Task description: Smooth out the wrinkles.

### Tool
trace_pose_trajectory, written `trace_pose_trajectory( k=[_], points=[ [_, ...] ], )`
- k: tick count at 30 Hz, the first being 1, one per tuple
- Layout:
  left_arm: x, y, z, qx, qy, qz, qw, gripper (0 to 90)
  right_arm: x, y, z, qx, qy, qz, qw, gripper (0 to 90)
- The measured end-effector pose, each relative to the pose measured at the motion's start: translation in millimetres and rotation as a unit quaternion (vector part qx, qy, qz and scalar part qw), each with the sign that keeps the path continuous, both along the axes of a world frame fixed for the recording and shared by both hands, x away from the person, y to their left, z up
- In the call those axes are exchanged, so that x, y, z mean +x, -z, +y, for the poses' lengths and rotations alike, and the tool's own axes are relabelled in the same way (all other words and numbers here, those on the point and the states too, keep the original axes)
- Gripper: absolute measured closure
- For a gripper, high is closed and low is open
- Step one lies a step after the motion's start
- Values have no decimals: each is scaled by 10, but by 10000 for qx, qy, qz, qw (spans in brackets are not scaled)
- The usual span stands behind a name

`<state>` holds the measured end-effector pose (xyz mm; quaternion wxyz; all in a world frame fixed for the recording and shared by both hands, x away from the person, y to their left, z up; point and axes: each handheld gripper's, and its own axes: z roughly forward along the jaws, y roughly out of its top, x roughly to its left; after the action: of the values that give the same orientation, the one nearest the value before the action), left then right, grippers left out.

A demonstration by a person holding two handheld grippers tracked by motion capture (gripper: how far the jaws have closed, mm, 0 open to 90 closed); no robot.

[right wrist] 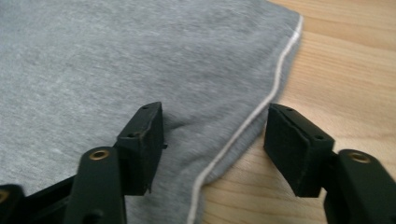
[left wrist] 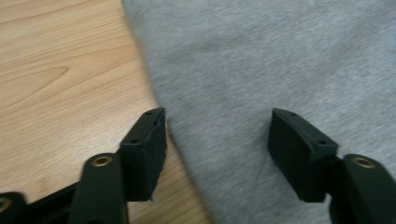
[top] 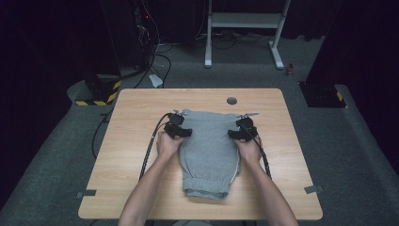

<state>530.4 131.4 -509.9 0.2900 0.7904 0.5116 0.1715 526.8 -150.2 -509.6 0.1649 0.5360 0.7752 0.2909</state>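
- Forearms of the person come in nearest the camera in the high view, each hand carrying a claw toward the grey garment (top: 207,150), which we take as our landmark: folded sweatpants or shorts, lying flat on the middle of the wooden counter (top: 131,141), cuffed hem toward the person.
- At the garment's left edge, the left claw (top: 178,128) has its jaws wide apart and holds nothing. In the left gripper view (left wrist: 217,154), one jaw sits over bare wood just beside the edge, the other over the cloth.
- Between the claws, the garment looks to us like soft, light fleece knit: limp, not fragile, not slippery. We judge it will sag and unfold if lifted from one point.
- At the garment's right edge, the right claw (top: 243,129) is likewise fully open and empty. In the right gripper view (right wrist: 215,154), its jaws straddle the edge where a white stripe (right wrist: 243,126) runs along the seam.
- We would pinch both side edges together, catching all the folded layers; the seam with the stripe should give the firmer bite.
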Motion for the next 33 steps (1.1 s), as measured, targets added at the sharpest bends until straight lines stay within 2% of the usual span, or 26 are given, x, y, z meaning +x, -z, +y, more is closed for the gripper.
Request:
trace_pose_trajectory(
  k=[2, 3, 4, 5, 6, 7, 8, 9, 11, 14, 15, 16, 18, 19, 22, 23, 24, 25, 28, 30, 31, 33],
  points=[
    [-9, 3, -16, -28, 66, -40, 10000, 450, -16, 0, 51, -164, -118, -62, 9998, 479],
    [-9, 3, -16, -28, 66, -40, 10000, 477, -23, -1, 65, -173, -181, -75, 9997, 515],
    [-12, 4, -18, -43, 107, -69, 9999, 477, -23, -1, 65, -173, -181, -75, 9997, 515],
    [-25, 1, -29, -41, 179, -79, 9998, 537, -21, -1, 70, -204, -371, -135, 9990, 602],
    [-30, -3, -36, -46, 198, -70, 9998, 567, -18, -4, 78, -202, -408, -120, 9989, 631],
    [-33, -8, -37, -21, 247, -73, 9997, 601, 3, -20, 91, -266, -477, -60, 9985, 672],
    [-33, -8, -37, -21, 247, -73, 9997, 637, 3, -20, 91, -266, -477, -60, 9985, 672],
    [-37, -12, -45, -63, 305, -42, 9995, 671, 35, -50, 139, -363, -585, 72, 9976, 741],
    [-34, -14, -42, -126, 348, -3, 9993, 740, 62, -64, 159, -357, -650, 175, 9971, 784],
    [-23, -19, -25, -211, 353, 76, 9991, 799, 74, -67, 159, -394, -750, 164, 9963, 804],
    [8, -31, 7, -397, 295, 265, 9984, 810, 81, -68, 145, -308, -759, 210, 9964, 815],
    [8, -31, 7, -397, 295, 265, 9984, 815, 92, -69, 131, -235, -753, 240, 9966, 819],
    [35, -52, 42, -494, 253, 447, 9975, 820, 101, -72, 111, -176, -770, 269, 9965, 822],
    [36, -72, 48, -468, 277, 475, 9974, 835, 106, -81, 79, -70, -770, 269, 9966, 825],
    [13, -124, 59, -486, 338, 442, 9973, 840, 93, -115, 52, 10, -796, 220, 9966, 826],
    [7, -158, 85, -573, 353, 445, 9967, 841, 78, -156, 38, 50, -836, 133, 9964, 827],
    [7, -158, 85, -573, 353, 445, 9967, 842, 72, -183, 31, 62, -870, 122, 9961, 828],
    [3, -190, 123, -718, 348, 453, 9958, 842, 65, -201, 30, 97, -882, 64, 9960, 828],
    [-11, -228, 153, -835, 338, 456, 9949, 844, 52, -239, 29, 94, -909, 13, 9958, 829],
    [-27, -274, 180, -898, 353, 411, 9945, 845, 41, -281, 24, 101, -938, -38, 9955, 829],
    [-38, -325, 204, -1008, 339, 347, 9937, 846, 30, -326, 17, 186, -938, -91, 9954, 830],
    [-40, -353, 223, -1040, 346, 317, 9935, 846, 25, -350, 12, 215, -932, -108, 9954, 830]
  ],
)
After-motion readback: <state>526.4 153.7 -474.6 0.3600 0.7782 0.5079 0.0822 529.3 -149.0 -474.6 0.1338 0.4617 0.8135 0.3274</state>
